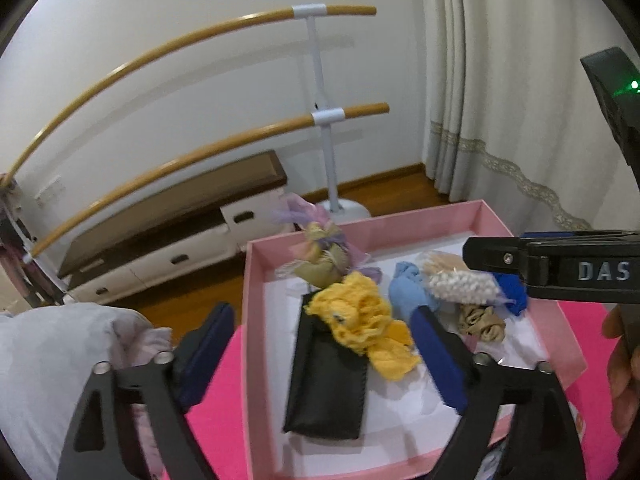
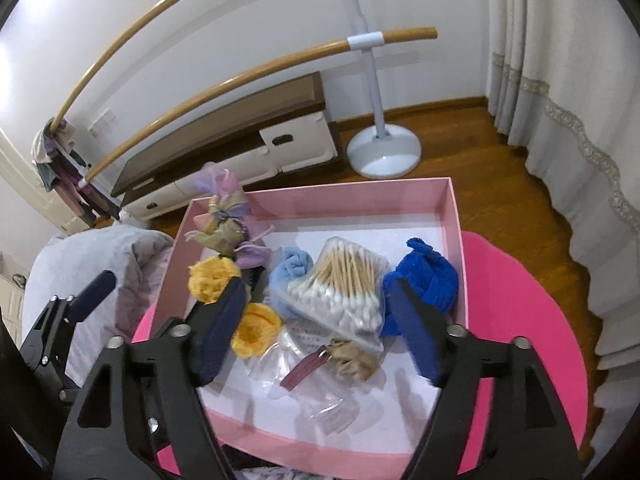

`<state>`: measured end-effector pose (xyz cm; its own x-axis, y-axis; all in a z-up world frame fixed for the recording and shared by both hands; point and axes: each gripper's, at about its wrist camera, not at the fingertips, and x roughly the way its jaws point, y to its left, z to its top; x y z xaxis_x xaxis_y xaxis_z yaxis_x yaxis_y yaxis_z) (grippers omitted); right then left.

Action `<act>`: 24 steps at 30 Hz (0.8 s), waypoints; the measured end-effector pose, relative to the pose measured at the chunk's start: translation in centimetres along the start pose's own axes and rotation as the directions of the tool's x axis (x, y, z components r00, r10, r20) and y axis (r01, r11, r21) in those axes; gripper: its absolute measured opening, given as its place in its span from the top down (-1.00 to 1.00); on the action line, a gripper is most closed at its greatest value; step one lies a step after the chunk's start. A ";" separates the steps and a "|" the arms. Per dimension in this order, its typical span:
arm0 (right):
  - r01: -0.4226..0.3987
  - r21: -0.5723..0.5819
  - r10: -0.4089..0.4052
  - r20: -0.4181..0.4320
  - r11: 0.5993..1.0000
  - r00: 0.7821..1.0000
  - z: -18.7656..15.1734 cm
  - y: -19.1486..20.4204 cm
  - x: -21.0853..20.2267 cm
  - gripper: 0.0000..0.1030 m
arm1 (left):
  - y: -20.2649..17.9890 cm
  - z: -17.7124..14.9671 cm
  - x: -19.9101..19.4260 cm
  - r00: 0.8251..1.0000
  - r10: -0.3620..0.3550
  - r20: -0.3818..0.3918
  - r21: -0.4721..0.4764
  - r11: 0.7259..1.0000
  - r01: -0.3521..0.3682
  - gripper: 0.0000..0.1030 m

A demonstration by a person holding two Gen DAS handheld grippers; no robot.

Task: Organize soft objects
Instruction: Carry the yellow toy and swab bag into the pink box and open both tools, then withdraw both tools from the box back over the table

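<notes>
A pink box (image 1: 256, 320) (image 2: 454, 224) sits on a bright pink round seat (image 2: 532, 320). It holds a yellow cloth (image 1: 360, 320) (image 2: 214, 278), a black pouch (image 1: 324, 392), a light blue cloth (image 1: 408, 292) (image 2: 294, 266), a dark blue cloth (image 2: 434, 280), a bag of cotton swabs (image 2: 344, 284) (image 1: 456, 284), a beige scrunchie (image 1: 482, 320) (image 2: 356, 360) and pastel sachets (image 1: 320, 256) (image 2: 224, 220). My left gripper (image 1: 320, 344) is open above the yellow cloth and pouch. My right gripper (image 2: 320, 320) is open above the swab bag.
A grey pillow (image 1: 60, 360) (image 2: 100, 256) lies left of the box. A clear plastic bag with a maroon zip (image 2: 304, 372) lies at the box front. A white stand with wooden bars (image 2: 380, 148), a low cabinet (image 1: 180, 232) and curtains (image 2: 560, 80) stand behind.
</notes>
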<state>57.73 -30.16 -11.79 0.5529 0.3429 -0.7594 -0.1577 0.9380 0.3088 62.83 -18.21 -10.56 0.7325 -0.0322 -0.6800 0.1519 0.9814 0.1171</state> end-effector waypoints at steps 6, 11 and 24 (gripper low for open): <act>0.021 0.012 -0.021 0.055 1.000 0.998 -0.9 0.6 -2.8 -1.00 | -0.3 -1.0 -2.5 0.997 0.046 0.058 -0.010 0.999 -0.046 -1.00; 0.024 0.004 -0.024 0.087 1.000 0.996 -2.3 1.5 -5.6 -1.00 | -0.3 -3.8 -5.9 0.994 0.052 0.100 -0.034 0.998 -0.049 -1.00; 0.017 -0.016 -0.013 0.218 1.000 0.976 -8.8 3.9 -14.9 -1.00 | 1.2 -9.5 -16.2 0.980 0.039 0.197 -0.101 0.995 -0.019 -1.00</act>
<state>41.66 -31.15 -4.26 0.7197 0.3116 -0.6204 -0.1616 0.9443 0.2868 44.88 -14.70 -6.25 0.8544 -0.0306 -0.5187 0.0700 0.9959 0.0565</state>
